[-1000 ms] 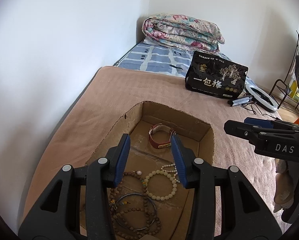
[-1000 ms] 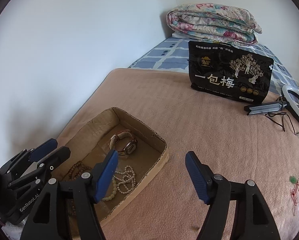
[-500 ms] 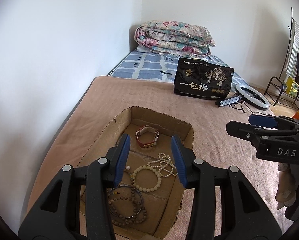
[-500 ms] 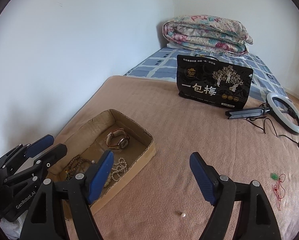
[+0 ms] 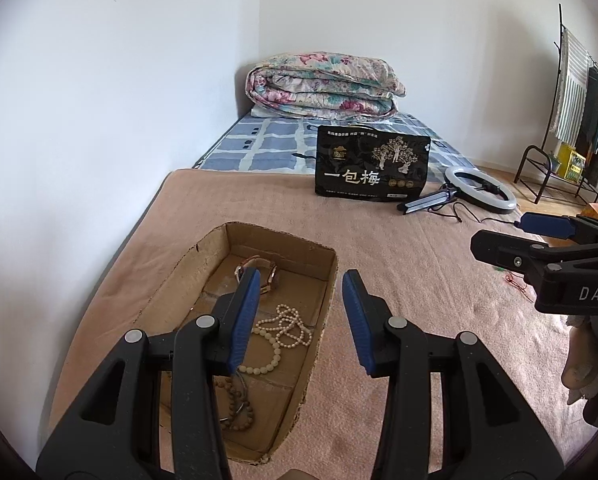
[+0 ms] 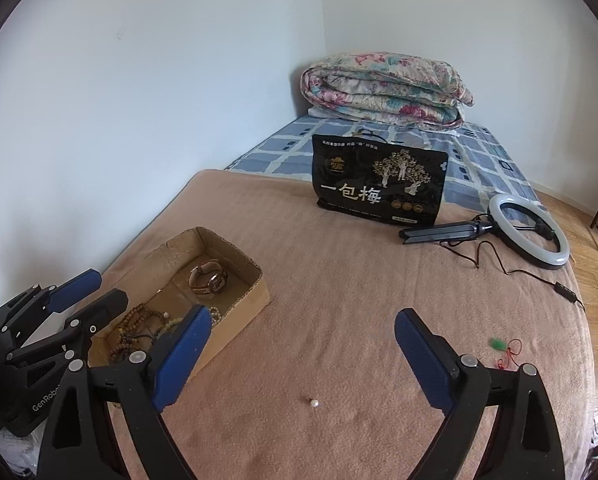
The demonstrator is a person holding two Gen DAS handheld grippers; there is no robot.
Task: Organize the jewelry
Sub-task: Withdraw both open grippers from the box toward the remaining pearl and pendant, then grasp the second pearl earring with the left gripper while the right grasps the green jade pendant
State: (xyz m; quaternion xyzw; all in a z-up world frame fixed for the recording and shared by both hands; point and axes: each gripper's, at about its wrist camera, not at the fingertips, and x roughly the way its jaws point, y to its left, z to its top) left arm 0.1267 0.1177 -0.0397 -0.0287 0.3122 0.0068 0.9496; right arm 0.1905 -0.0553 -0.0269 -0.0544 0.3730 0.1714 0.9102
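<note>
— On the left side of the bed's tan blanket [image 6: 339, 280], what sits by the wall?

— A shallow brown cardboard box [image 6: 255, 280] lies there. At its far end rests a wristwatch with a reddish-brown strap [image 6: 207, 278]. Nearer the camera lie a cream bead bracelet with a pearl string [image 5: 277, 338] and dark wooden bead strands [image 6: 137, 328].

— And the left tool [image 5: 299, 312]?

— It hovers above the near half of the box, blue-padded jaws spread apart, nothing between them.

— What lies further right?

— A small loose white pearl [image 6: 314, 403] sits on the blanket, outside the box, between the wide-open jaws of the right tool [image 6: 303, 354], which grips nothing. Just right of that tool lie a small green bead [image 6: 497, 345] and a thin red thread [image 6: 513, 354].

— Anything behind?

— A black snack bag with gold Chinese lettering [image 6: 379, 180] stands upright, a white ring light on a folded black tripod [image 6: 533, 230] lies to its right, and a folded floral quilt [image 6: 387, 88] rests at the bed's far end.
</note>
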